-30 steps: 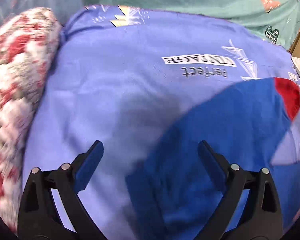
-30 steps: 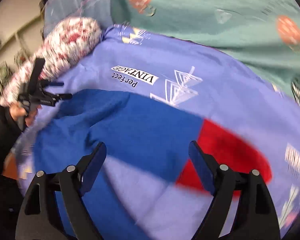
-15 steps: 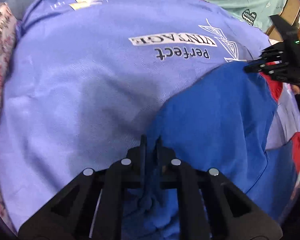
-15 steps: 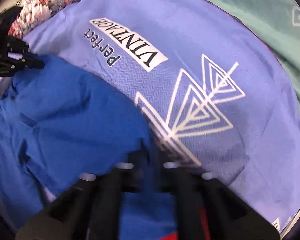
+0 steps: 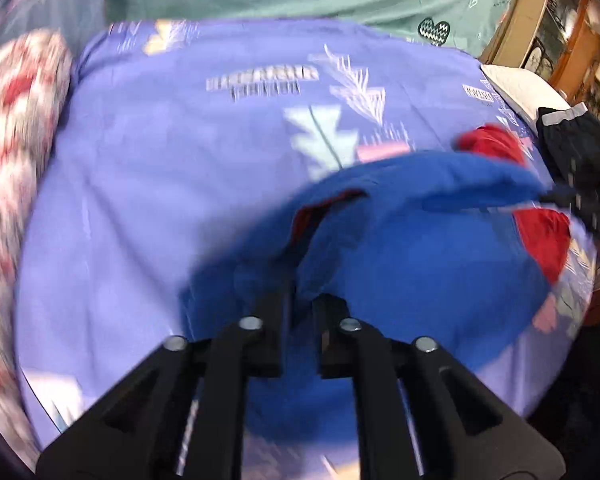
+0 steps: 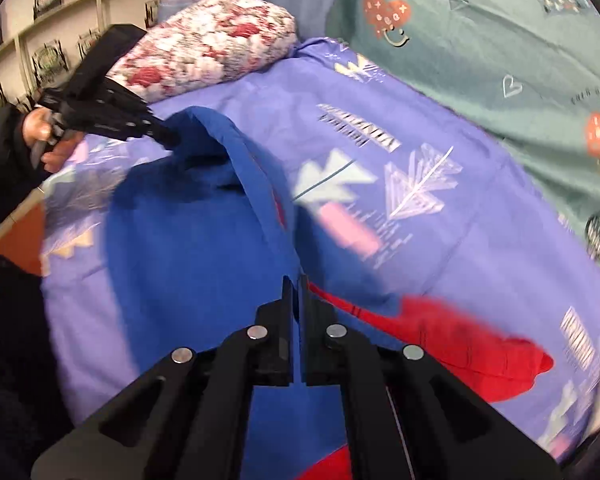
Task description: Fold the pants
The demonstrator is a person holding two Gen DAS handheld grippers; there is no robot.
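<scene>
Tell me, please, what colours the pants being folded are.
The pants are royal blue with red sections, clearest in the right wrist view.

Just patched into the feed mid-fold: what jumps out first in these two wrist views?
The bright blue pants with red panels dominate, lifted in a ridge over the lavender printed bedsheet. The right gripper is clamped on their near edge; the left gripper pinches the far end, its jaws easing open with cloth between them. A red-and-white crocheted cushion sits at the sheet's far corner.
</scene>
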